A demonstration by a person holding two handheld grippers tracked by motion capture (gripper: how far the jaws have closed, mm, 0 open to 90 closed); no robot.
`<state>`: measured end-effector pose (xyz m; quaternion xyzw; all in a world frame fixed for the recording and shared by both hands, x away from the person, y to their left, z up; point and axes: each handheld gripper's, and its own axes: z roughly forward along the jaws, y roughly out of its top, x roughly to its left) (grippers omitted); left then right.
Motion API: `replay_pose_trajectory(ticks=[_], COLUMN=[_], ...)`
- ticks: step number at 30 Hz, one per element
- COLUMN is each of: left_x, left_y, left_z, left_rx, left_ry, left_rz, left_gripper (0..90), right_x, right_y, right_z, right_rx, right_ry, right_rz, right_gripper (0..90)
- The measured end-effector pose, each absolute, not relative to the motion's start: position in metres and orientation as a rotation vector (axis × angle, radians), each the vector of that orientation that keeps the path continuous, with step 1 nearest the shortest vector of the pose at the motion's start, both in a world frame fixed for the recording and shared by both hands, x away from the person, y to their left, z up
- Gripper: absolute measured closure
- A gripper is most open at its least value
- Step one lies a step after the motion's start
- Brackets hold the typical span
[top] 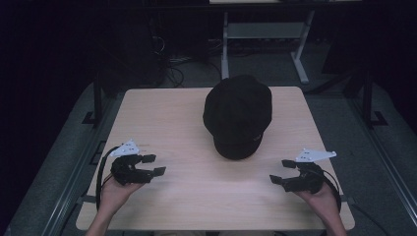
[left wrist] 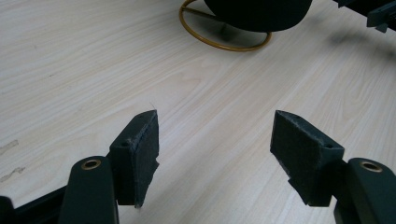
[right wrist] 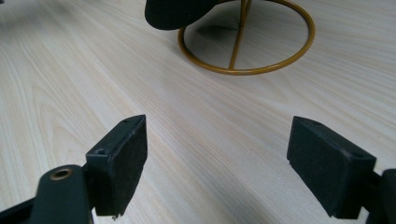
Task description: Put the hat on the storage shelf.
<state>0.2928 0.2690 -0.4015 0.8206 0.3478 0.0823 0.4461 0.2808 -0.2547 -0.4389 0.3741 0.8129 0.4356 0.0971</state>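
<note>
A black cap [top: 238, 115] sits on a gold wire stand in the middle of the light wooden table [top: 162, 113], brim toward the person. The stand's ring base [right wrist: 247, 44] rests on the wood under the cap [right wrist: 175, 11]; the left gripper view shows the ring [left wrist: 224, 39] and the cap's underside [left wrist: 257, 11]. My left gripper [top: 156, 164] hovers at the near left, jaws wide apart with bare table between them [left wrist: 215, 149]. My right gripper [top: 282, 171] is at the near right, open too, nothing between its fingers [right wrist: 217, 163]. Both point inward toward the cap.
A metal desk frame [top: 265, 34] and cables stand on the dark floor beyond the table's far edge. Dark rails run along both sides of the table. In the left gripper view the other gripper's tip [left wrist: 380, 11] shows at the top right.
</note>
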Motion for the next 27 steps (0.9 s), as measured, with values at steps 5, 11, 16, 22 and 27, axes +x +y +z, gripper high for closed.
replay_pose_trajectory(ticks=[5, 11, 16, 22, 27], left_x=[0.289, 0.283, 0.28, 0.275, 0.274], left_y=[0.27, 0.273, 0.272, 0.272, 0.272], left_z=[-0.402, -0.408, -0.414, -0.42, -0.423], left_rx=[2.016, 2.018, 2.009, 1.993, 1.998], left_ry=[0.871, 0.883, 0.891, 0.888, 0.888], left_rz=[0.203, 0.212, 0.212, 0.204, 0.212], left_gripper=[31.5, 31.1, 29.1, 28.2, 27.8], right_x=[0.281, 0.28, 0.279, 0.278, 0.278], right_y=[-0.256, -0.256, -0.257, -0.256, -0.252], right_z=[-0.439, -0.44, -0.441, -0.442, -0.443], right_rx=[1.108, 1.104, 1.106, 1.105, 1.082], right_ry=[2.401, 2.401, 2.396, 2.403, 2.418], right_rz=[1.3, 1.294, 1.303, 1.306, 1.297], right_gripper=[19.2, 19.2, 18.9, 18.9, 19.0])
